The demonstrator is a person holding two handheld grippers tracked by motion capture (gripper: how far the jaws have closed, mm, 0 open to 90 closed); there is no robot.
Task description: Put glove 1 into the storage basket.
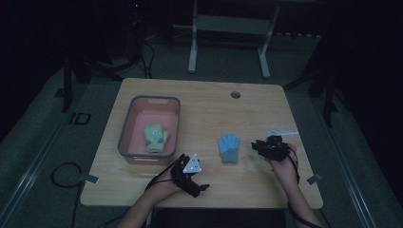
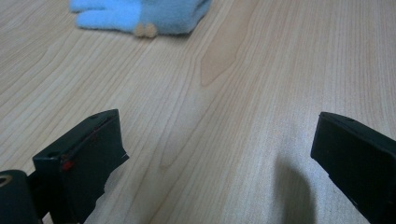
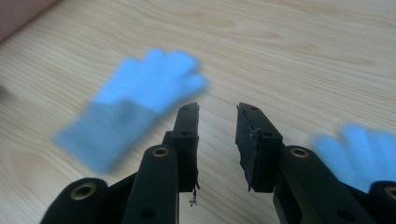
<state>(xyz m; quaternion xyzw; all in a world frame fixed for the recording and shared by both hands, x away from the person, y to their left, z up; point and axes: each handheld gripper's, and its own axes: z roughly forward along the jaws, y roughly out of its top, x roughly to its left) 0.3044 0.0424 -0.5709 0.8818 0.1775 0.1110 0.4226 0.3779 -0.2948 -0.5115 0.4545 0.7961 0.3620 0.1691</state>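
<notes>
A blue glove (image 1: 229,148) lies flat on the table (image 1: 204,104), just ahead of the right gripper (image 3: 218,109), whose jaws stand slightly apart and empty. The left gripper (image 2: 215,140) hovers spread wide nearby. A green glove (image 1: 156,138) already sits in the bin (image 1: 124,134); the blue one likely goes next, which calls for a pinch on its cuff.

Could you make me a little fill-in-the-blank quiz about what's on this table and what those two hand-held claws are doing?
1. The green glove lies inside the ____ tub.
2. The blue glove lies flat on the bare wooden ____, between the two grippers.
3. The left gripper has its jaws spread wide, and between them there is ____.
4. The right gripper points toward the ____ glove, its jaws apart.

Missing words: pink; table; nothing; blue
</notes>
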